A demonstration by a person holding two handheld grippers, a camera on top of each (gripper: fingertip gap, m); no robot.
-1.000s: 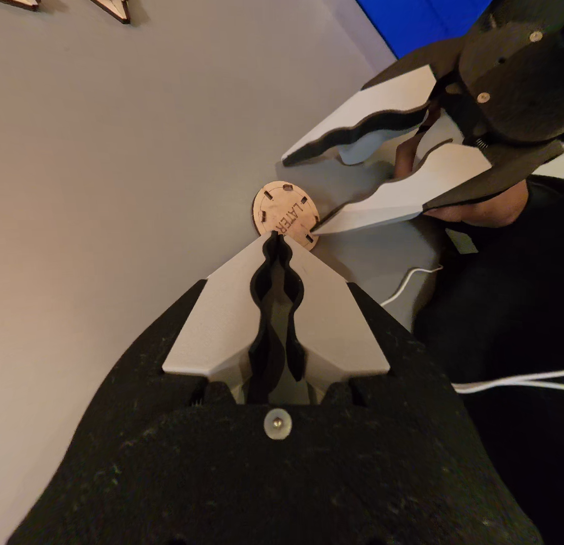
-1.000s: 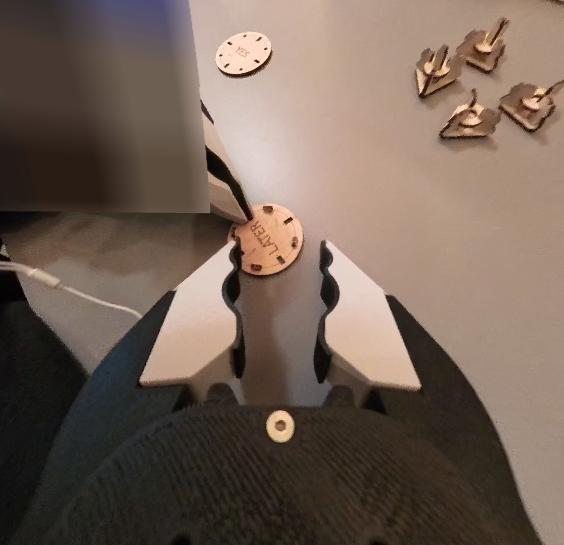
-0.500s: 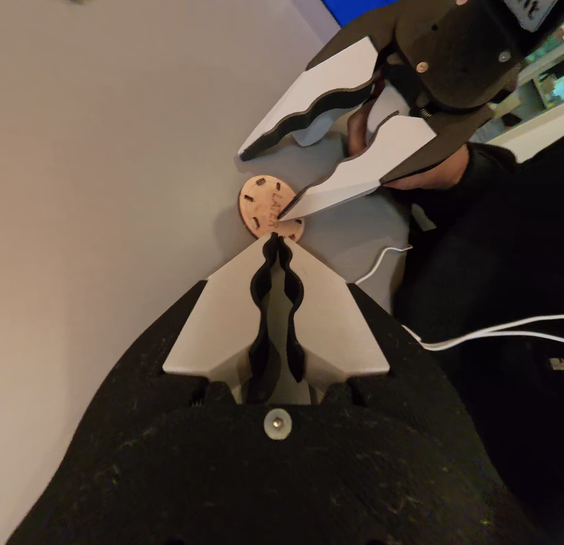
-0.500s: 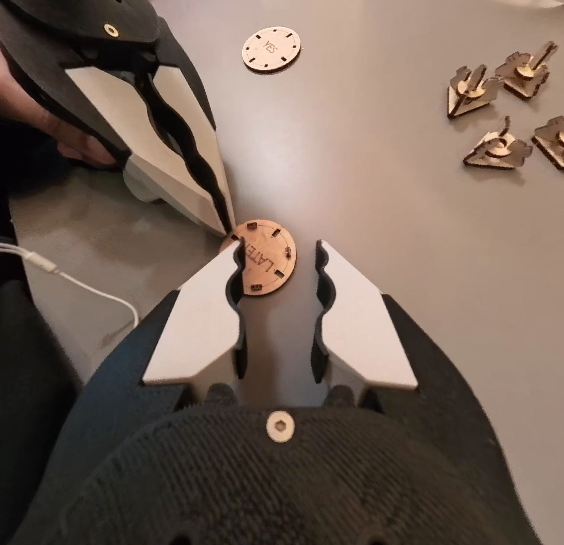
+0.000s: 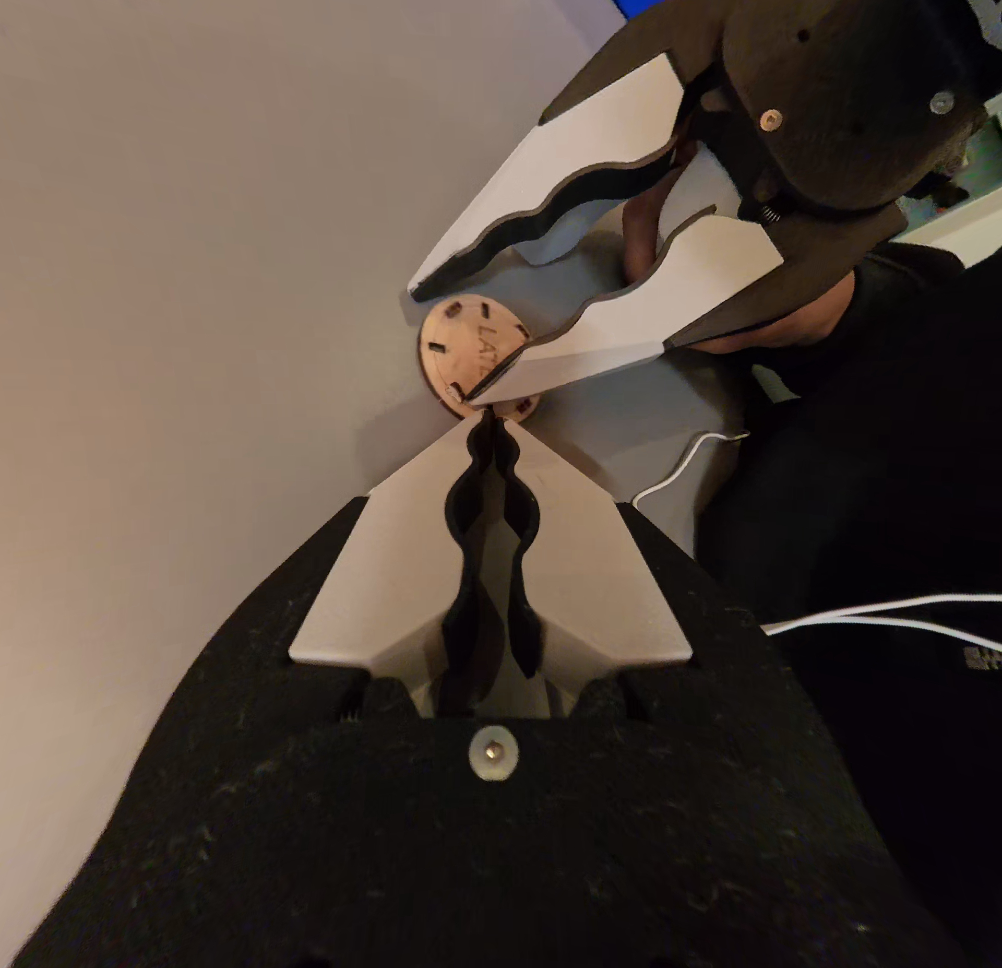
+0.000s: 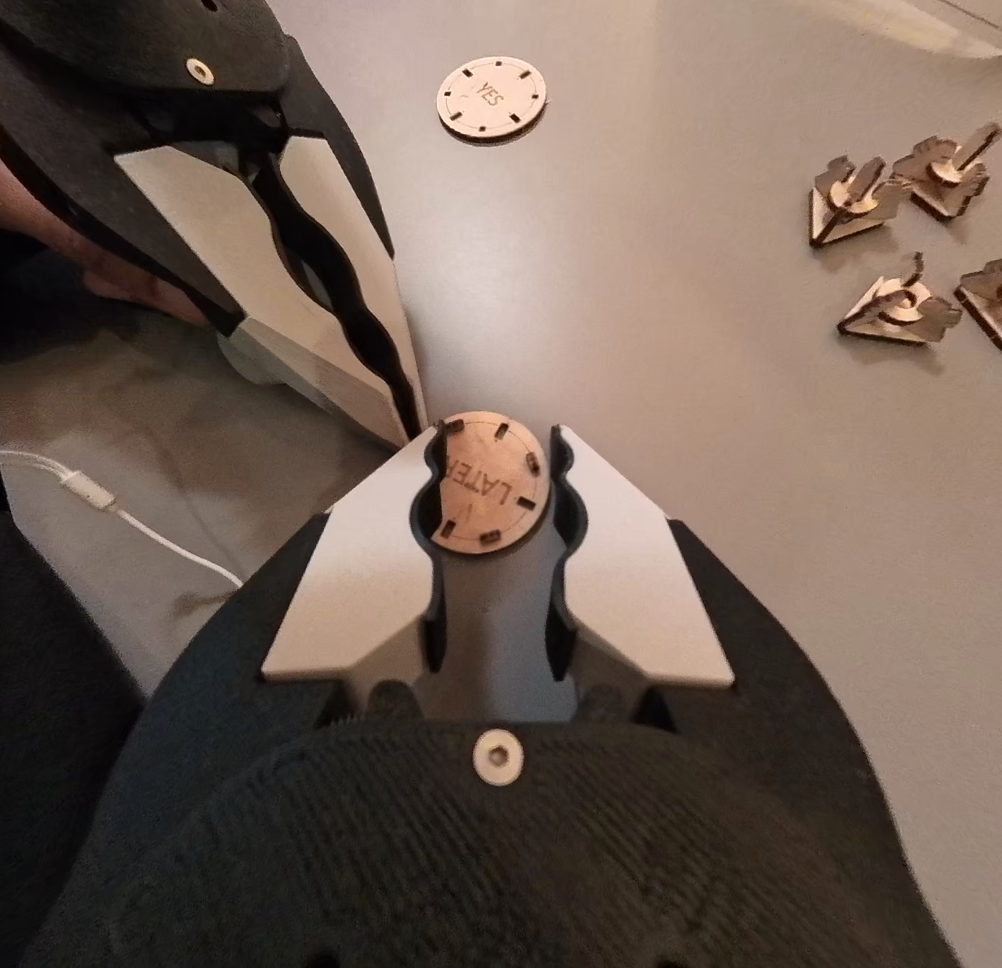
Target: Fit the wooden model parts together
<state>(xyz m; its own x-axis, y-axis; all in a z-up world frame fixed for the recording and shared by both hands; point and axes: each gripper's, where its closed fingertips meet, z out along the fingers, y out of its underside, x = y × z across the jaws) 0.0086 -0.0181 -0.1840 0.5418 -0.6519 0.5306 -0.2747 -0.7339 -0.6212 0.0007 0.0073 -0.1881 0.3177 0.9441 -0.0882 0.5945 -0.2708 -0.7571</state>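
Right claw (image 6: pixel 496 437), jaws parted, straddles a wooden disc (image 6: pixel 490 491) lying on the table (image 6: pixel 678 345); a gap shows at its right pad. Left claw (image 5: pixel 490 418), closed and empty, props the disc's near edge. Next, judged: close on the disc.

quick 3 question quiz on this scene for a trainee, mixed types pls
1. True or false: the left gripper has its fingers wide open.
2. The wooden disc near the table edge lies: A) between the right gripper's fingers B) stacked on the far disc C) among the arrow-shaped wooden pieces
3. How many round discs lie on the grey table?

Key: 1 false; 2 A; 3 two
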